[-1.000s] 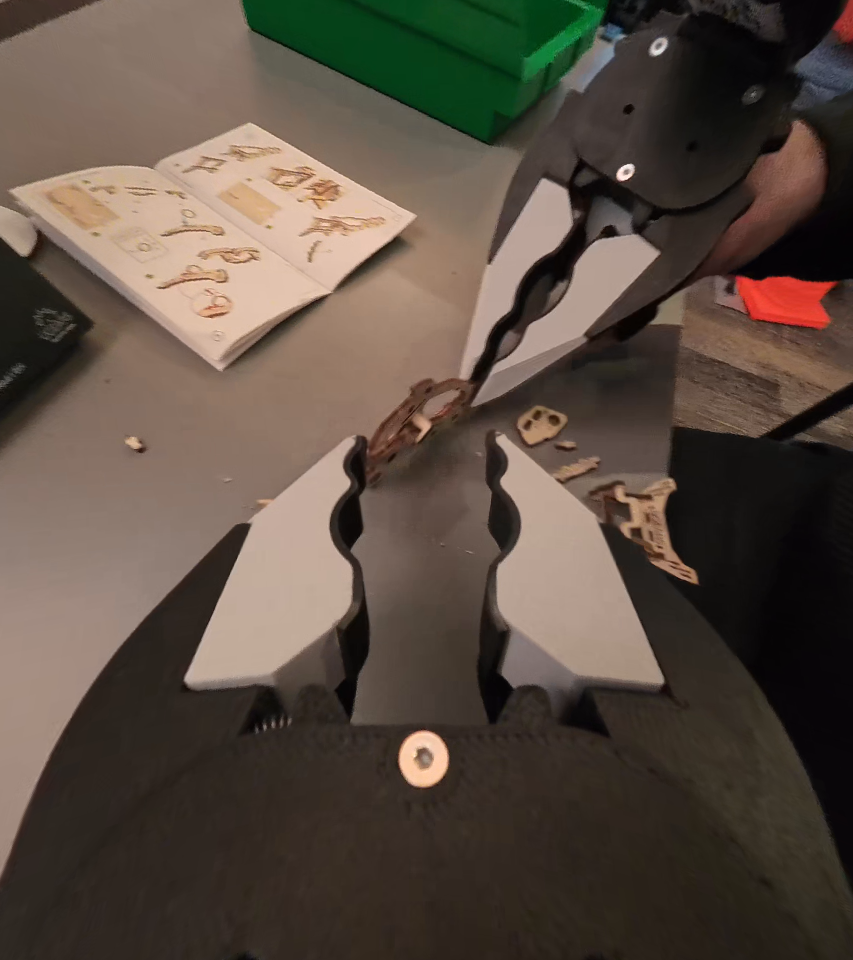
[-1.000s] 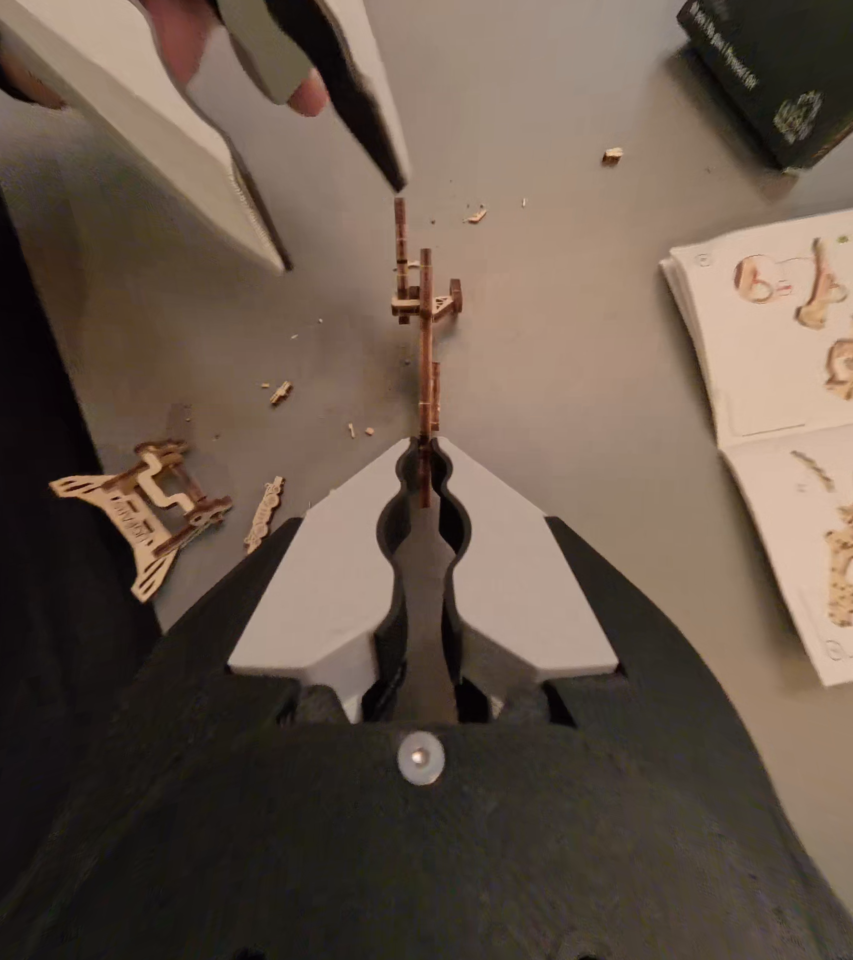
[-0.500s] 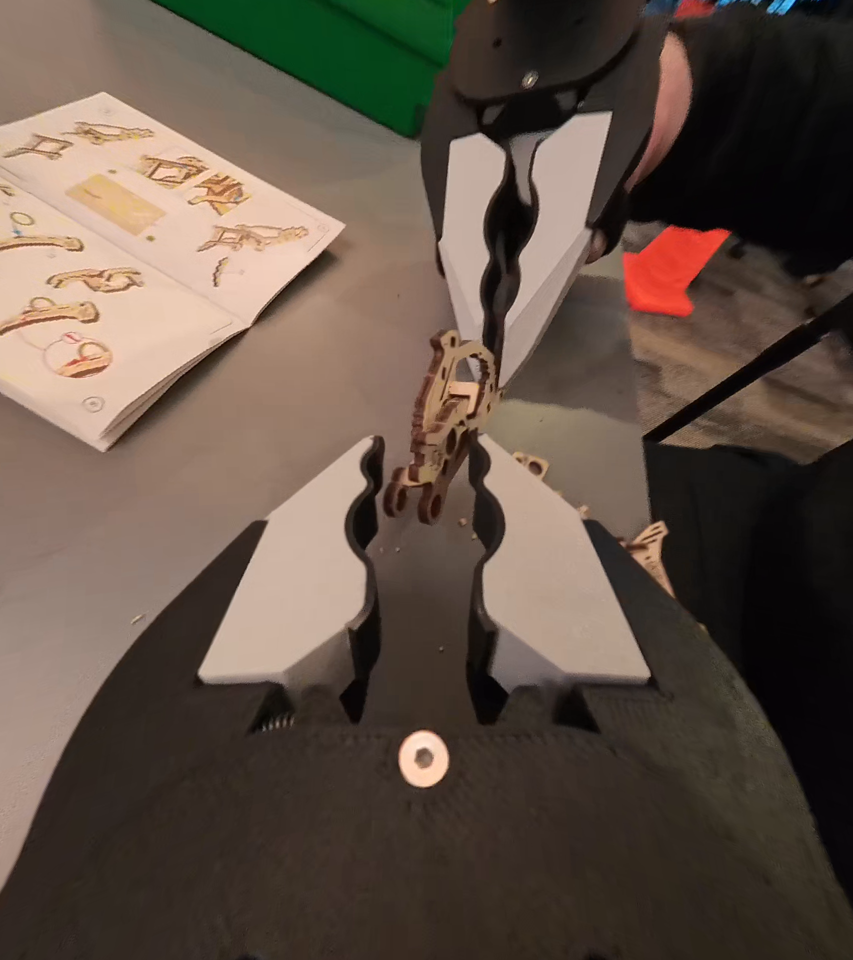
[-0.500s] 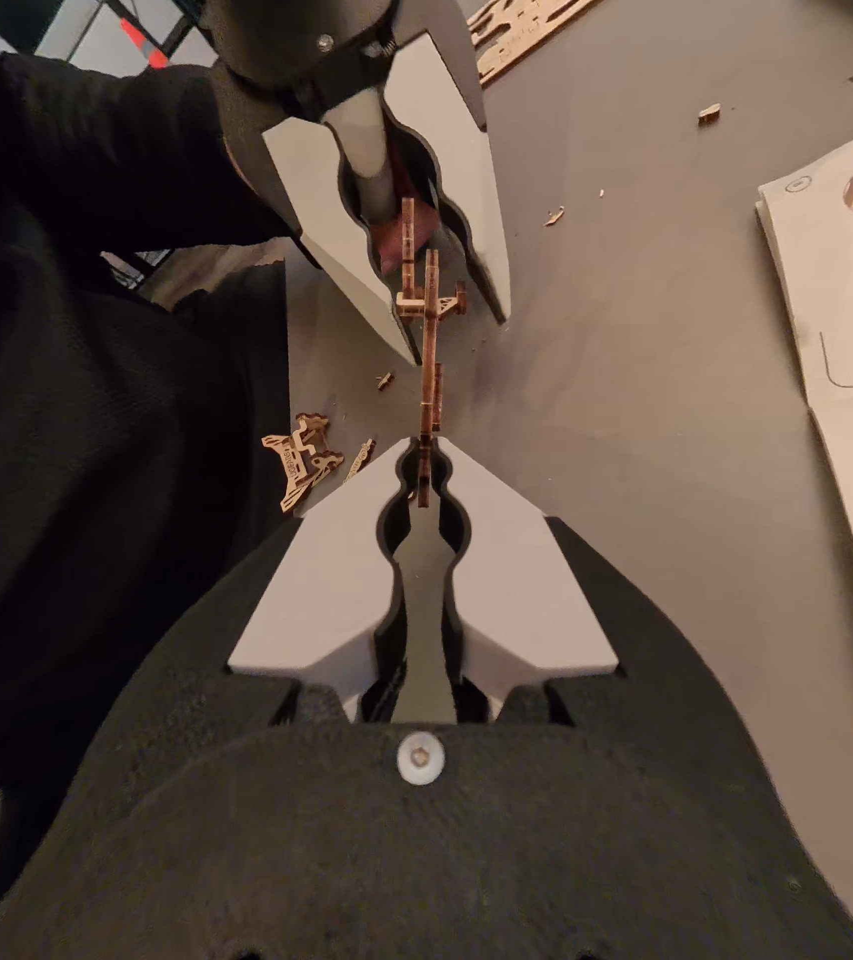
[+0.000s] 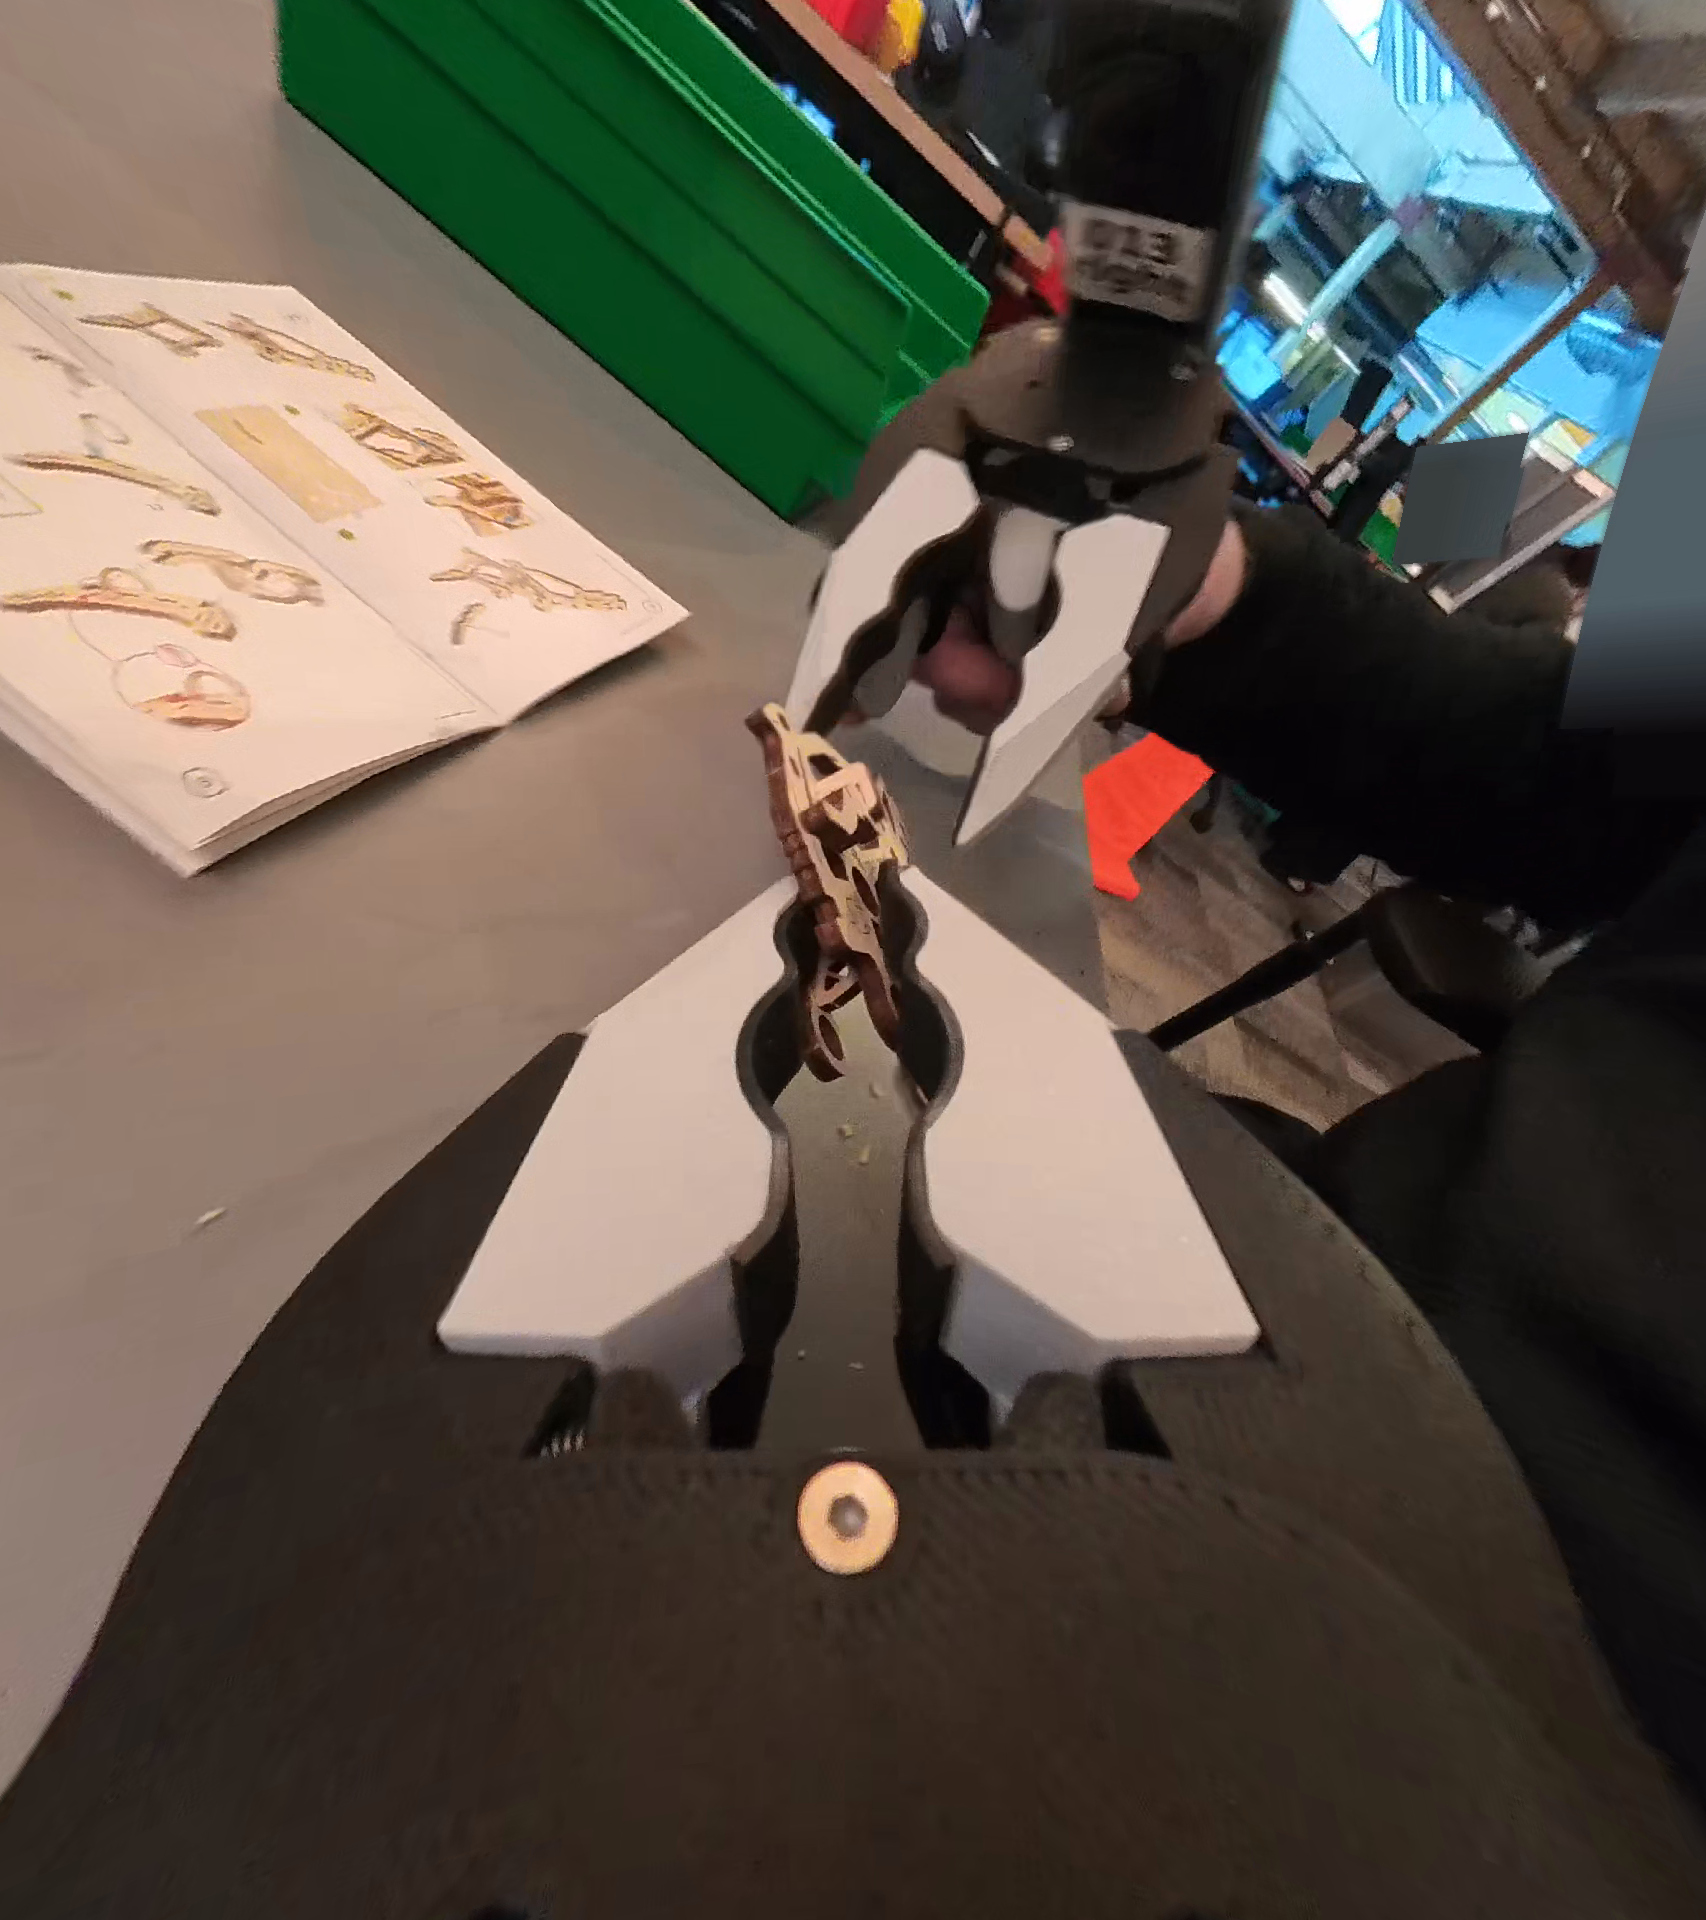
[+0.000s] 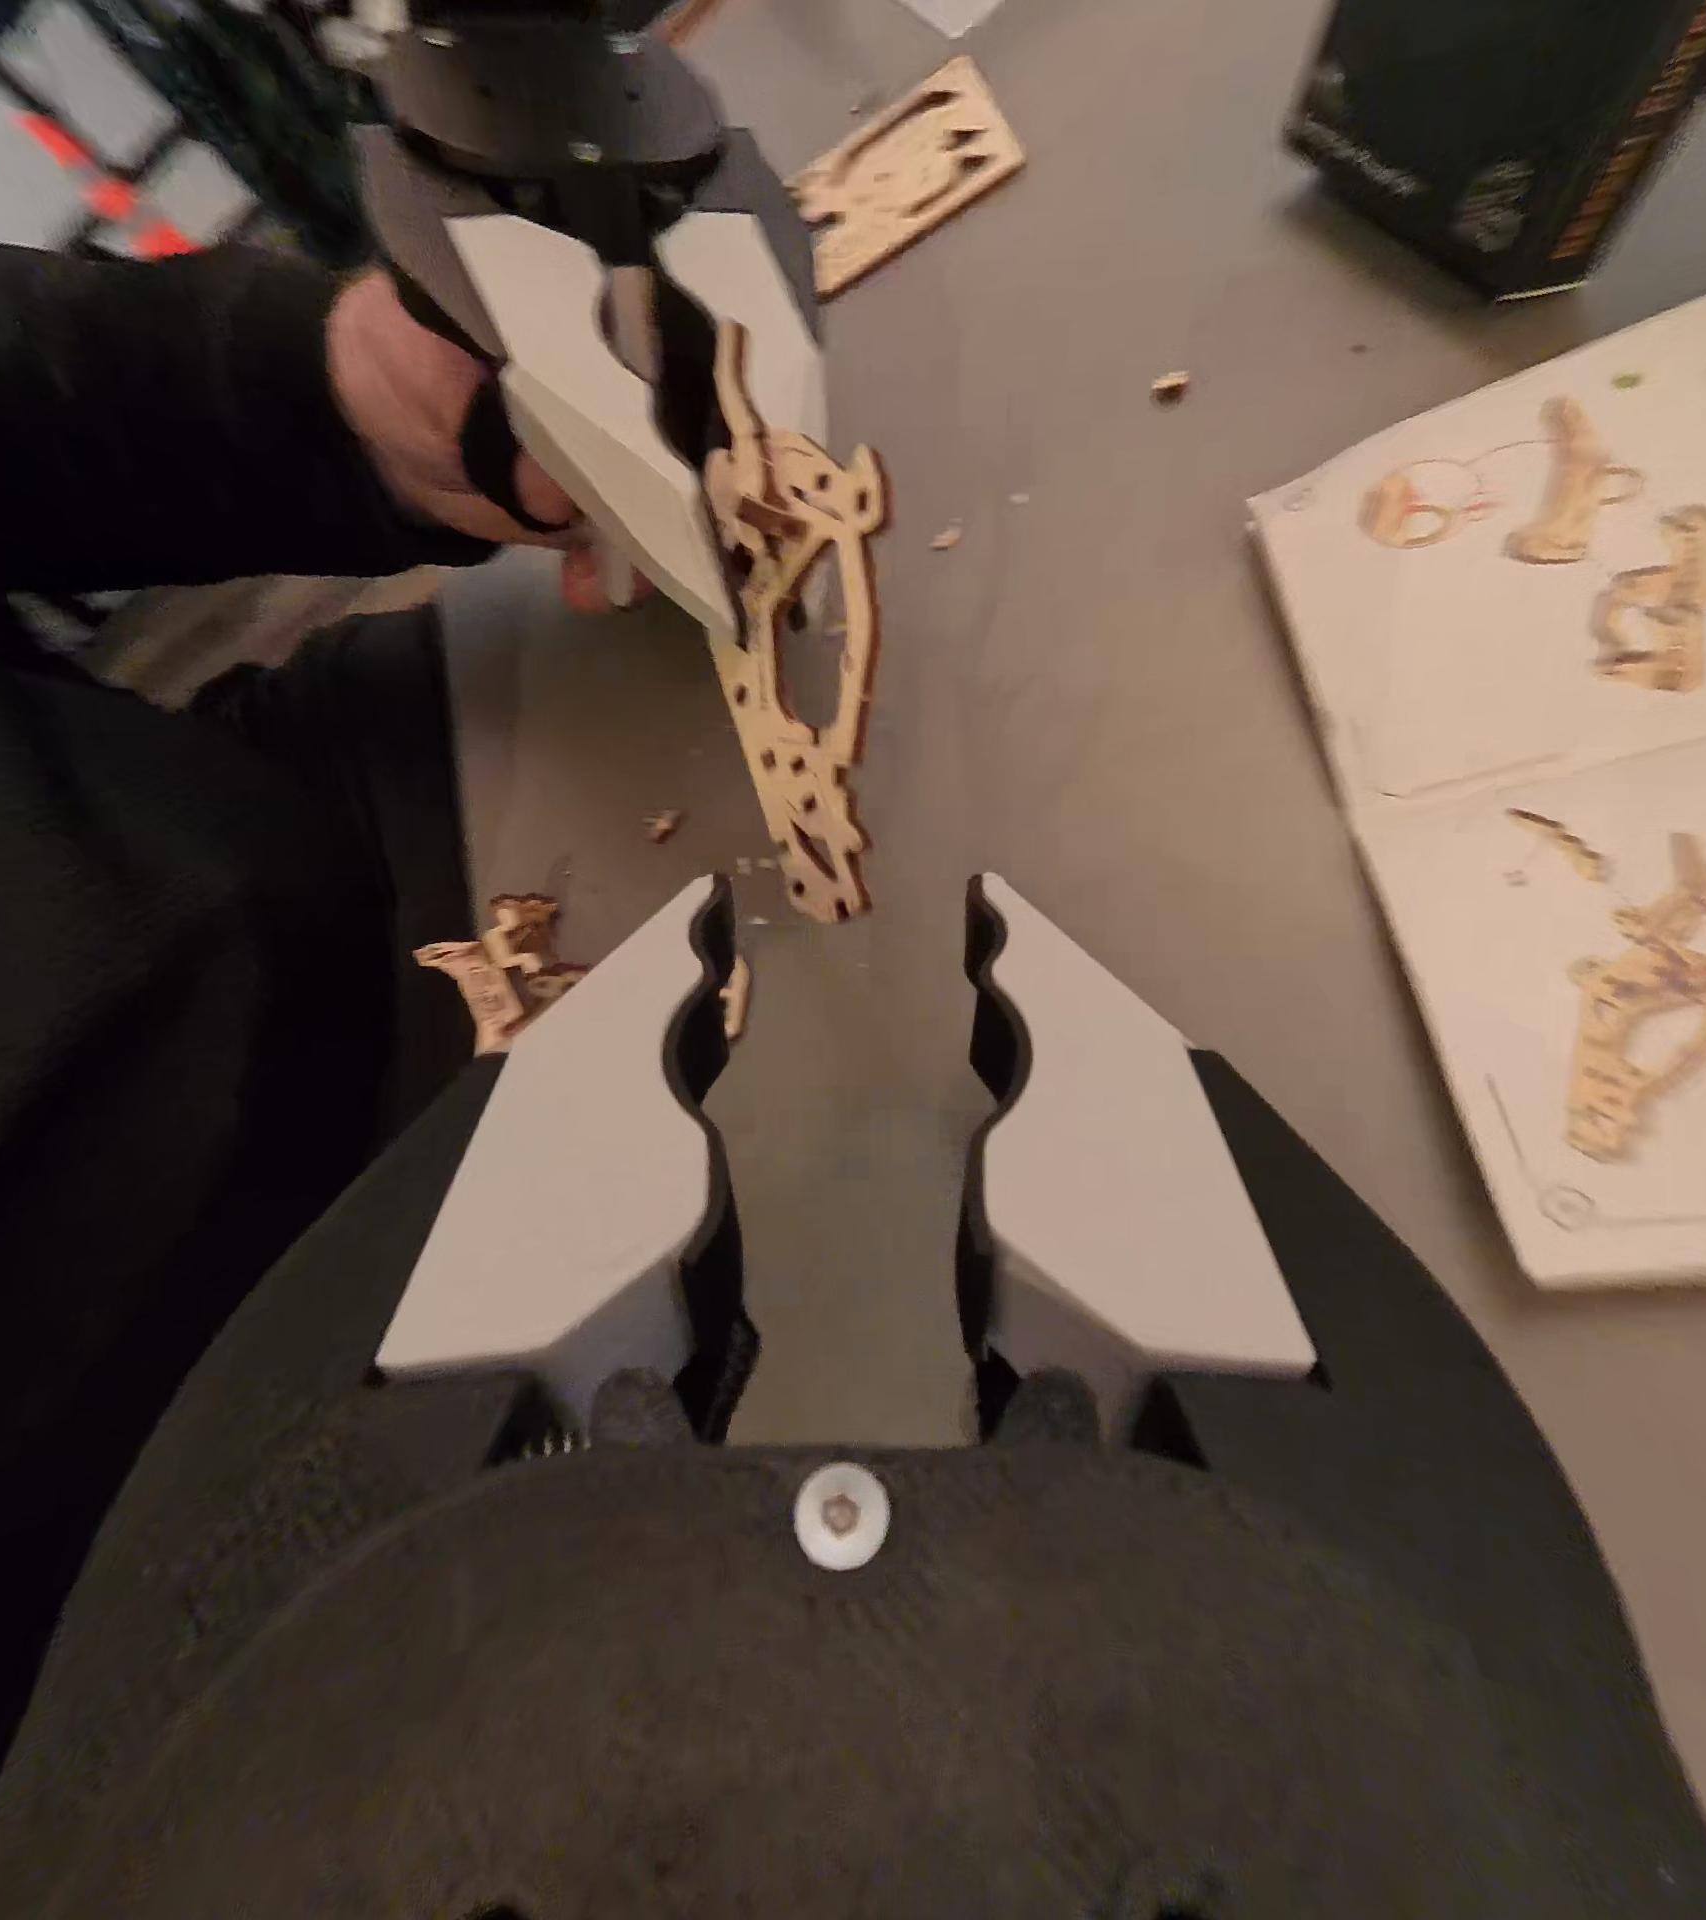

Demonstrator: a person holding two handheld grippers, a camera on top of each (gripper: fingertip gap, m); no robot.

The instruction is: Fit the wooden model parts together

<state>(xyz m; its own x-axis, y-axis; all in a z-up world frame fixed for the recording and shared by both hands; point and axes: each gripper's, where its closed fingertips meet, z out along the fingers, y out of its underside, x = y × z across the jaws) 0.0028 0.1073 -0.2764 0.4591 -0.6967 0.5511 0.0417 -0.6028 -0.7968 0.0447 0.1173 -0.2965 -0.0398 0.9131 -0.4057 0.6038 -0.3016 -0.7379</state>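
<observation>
The wooden model assembly [image 5: 833, 831] is a flat, laser-cut, curved frame with small cross pieces. My left gripper [image 5: 849, 909] is shut on its lower end and holds it above the grey table. In the right wrist view the same assembly [image 6: 807, 675] hangs from the left gripper [image 6: 750, 520], its free end reaching down between my right fingertips. My right gripper [image 6: 849, 883] is open and empty. It shows open in the left wrist view [image 5: 885, 784], just beyond the assembly's top.
Another wooden part [image 6: 496, 966] and a small strip [image 6: 737, 997] lie on the table [image 6: 1088, 623] by its near edge. An open instruction booklet [image 6: 1555, 727] [image 5: 257, 540], a black box [image 6: 1514, 135], a wooden parts sheet [image 6: 901, 166] and green bins [image 5: 641, 229] surround the spot. One gripper's finger ends stand about 6 cm off the other's.
The right gripper held the assembly and has now opened and let go. The left gripper, open before, has shut on it. Both grippers have tilted upward.
</observation>
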